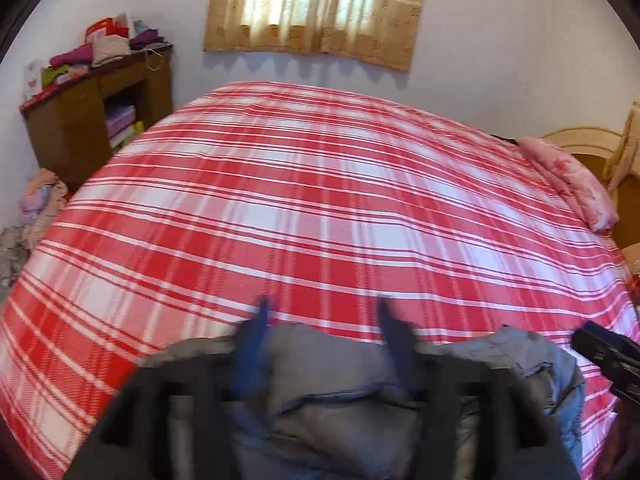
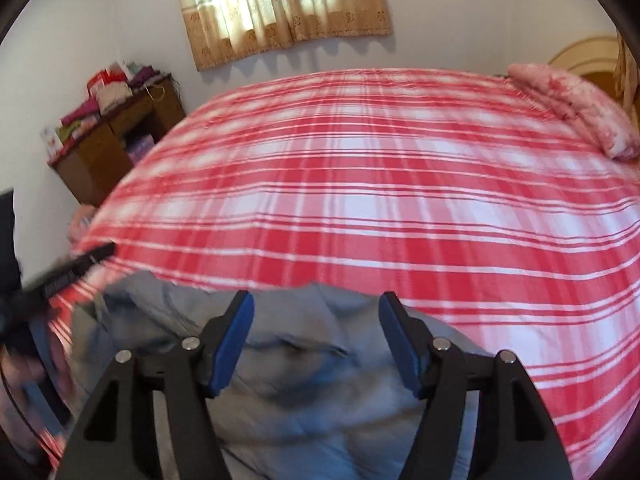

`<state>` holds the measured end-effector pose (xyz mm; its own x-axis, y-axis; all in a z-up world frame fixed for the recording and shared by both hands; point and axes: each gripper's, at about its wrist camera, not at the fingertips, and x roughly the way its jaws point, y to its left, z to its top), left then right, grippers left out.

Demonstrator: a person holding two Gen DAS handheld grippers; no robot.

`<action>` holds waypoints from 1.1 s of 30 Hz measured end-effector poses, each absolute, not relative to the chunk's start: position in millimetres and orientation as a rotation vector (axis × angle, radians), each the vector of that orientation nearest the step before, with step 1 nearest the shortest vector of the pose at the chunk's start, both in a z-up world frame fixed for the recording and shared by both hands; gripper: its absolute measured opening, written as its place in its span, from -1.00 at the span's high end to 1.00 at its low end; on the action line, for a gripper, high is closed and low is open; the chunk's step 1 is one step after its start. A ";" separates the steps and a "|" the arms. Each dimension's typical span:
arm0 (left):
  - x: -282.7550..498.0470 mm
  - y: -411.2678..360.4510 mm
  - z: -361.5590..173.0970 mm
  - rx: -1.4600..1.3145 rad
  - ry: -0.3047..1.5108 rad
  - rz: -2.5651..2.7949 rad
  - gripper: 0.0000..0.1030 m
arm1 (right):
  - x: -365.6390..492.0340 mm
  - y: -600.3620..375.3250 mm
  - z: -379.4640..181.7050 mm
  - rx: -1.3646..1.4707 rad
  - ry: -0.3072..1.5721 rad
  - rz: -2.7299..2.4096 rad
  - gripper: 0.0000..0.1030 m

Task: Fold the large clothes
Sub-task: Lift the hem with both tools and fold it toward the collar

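A grey padded jacket [image 1: 328, 392] lies bunched at the near edge of the bed, which has a red and white checked cover [image 1: 304, 200]. My left gripper [image 1: 322, 312] is open, its blue pads [image 1: 256, 332] wide apart just above the jacket. It shows as a dark blurred shape at the left of the right wrist view [image 2: 80, 264]. My right gripper [image 2: 316, 308] is open over the same jacket [image 2: 304, 360], holding nothing. It shows at the right edge of the left wrist view [image 1: 604, 352].
A brown cabinet [image 1: 80, 120] piled with folded clothes stands at the back left. A pink pillow [image 1: 568, 180] lies at the bed's right side by the headboard [image 2: 580, 56]. A curtained window [image 1: 316, 4] is on the far wall. Clothes lie on the floor [image 1: 36, 208].
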<state>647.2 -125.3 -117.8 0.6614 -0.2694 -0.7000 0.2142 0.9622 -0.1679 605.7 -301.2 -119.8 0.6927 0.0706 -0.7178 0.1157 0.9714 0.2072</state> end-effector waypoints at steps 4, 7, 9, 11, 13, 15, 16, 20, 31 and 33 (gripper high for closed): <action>650.7 -147.8 -126.8 0.063 0.808 -0.236 -0.47 | 626.7 -288.6 -137.4 0.244 0.823 -0.025 -0.31; 645.5 -156.0 -146.0 0.180 0.831 -0.194 -0.47 | 626.1 -281.2 -149.5 0.230 0.853 -0.014 0.04; 638.9 -156.7 -164.3 0.237 0.853 -0.168 -0.47 | 624.4 -277.1 -158.8 0.204 0.869 -0.013 0.06; 636.1 -150.3 -180.9 0.231 0.877 -0.161 -0.47 | 620.9 -276.4 -167.7 0.190 0.879 -0.019 0.06; 635.1 -144.9 -188.9 0.184 0.883 -0.177 -0.47 | 617.4 -278.2 -176.8 0.195 0.889 -0.025 0.06; 633.6 -143.1 -193.0 0.160 0.871 -0.178 -0.47 | 613.7 -277.0 -184.2 0.187 0.891 -0.030 0.10; 633.0 -143.0 -194.7 0.155 0.865 -0.177 -0.48 | 611.4 -275.9 -187.3 0.178 0.888 -0.031 0.10; 630.4 -143.9 -204.3 0.157 0.855 -0.180 -0.53 | 610.7 -276.6 -193.9 0.184 0.881 -0.035 0.10; 635.7 -137.4 -210.5 0.090 0.873 -0.209 -0.60 | 607.8 -271.5 -205.9 0.151 0.857 -0.057 0.11; 635.4 -137.7 -210.9 0.092 0.872 -0.208 -0.61 | 607.6 -271.2 -206.4 0.146 0.856 -0.060 0.11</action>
